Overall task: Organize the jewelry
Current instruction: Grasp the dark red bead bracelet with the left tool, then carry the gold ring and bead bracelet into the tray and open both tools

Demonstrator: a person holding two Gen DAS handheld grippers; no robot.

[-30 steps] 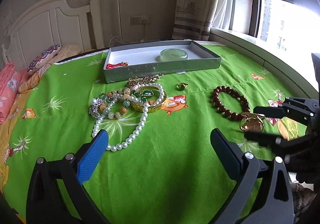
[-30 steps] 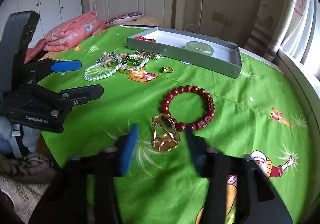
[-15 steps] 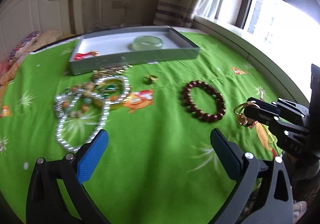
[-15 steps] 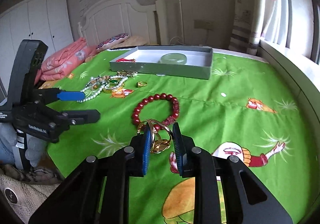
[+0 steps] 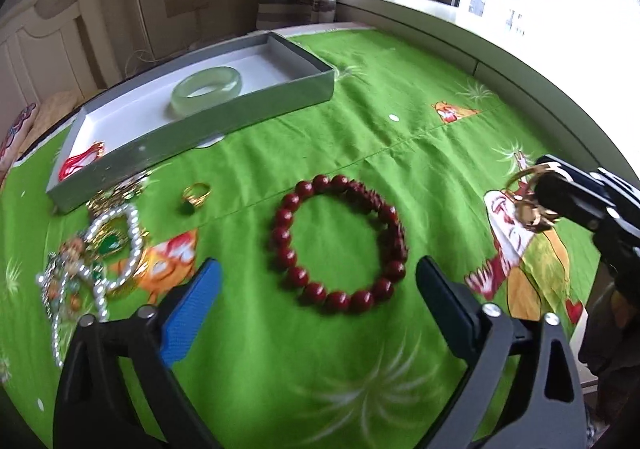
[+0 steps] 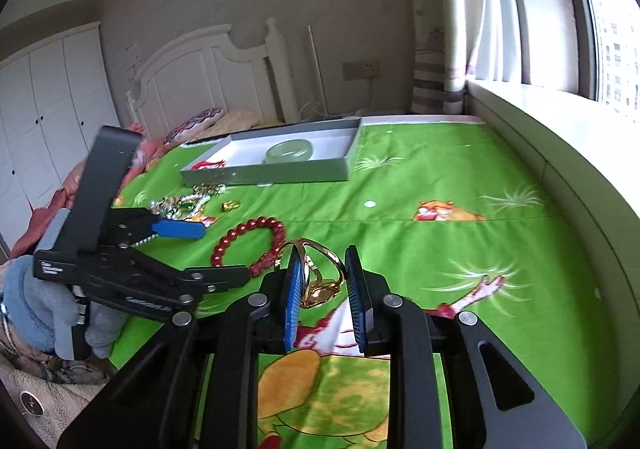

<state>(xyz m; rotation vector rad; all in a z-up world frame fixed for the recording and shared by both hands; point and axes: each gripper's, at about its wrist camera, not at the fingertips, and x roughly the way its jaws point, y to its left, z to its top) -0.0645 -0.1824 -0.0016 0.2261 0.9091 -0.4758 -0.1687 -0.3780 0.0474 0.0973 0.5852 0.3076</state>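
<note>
My right gripper (image 6: pixel 322 261) is shut on a gold bangle (image 6: pixel 320 281) and holds it above the green bedspread; it also shows at the right of the left wrist view (image 5: pixel 532 201). My left gripper (image 5: pixel 320 281) is open and empty, with its fingers on either side of a dark red bead bracelet (image 5: pixel 340 245) lying on the bed. A grey box (image 5: pixel 224 117) at the back holds a pale green jade bangle (image 5: pixel 206 89) and a red piece (image 5: pixel 82 159). A gold ring (image 5: pixel 196 195) lies in front of the box.
A tangle of pearl necklaces, a gold bangle and green pieces (image 5: pixel 100 249) lies at the left. The window ledge (image 6: pixel 560 145) runs along the right side of the bed. A white headboard (image 6: pixel 208 77) and pillows (image 6: pixel 192 125) stand behind the box.
My right gripper has closed on the gold bangle and lifted it off the bed. My left gripper has swung right and come over the red bead bracelet.
</note>
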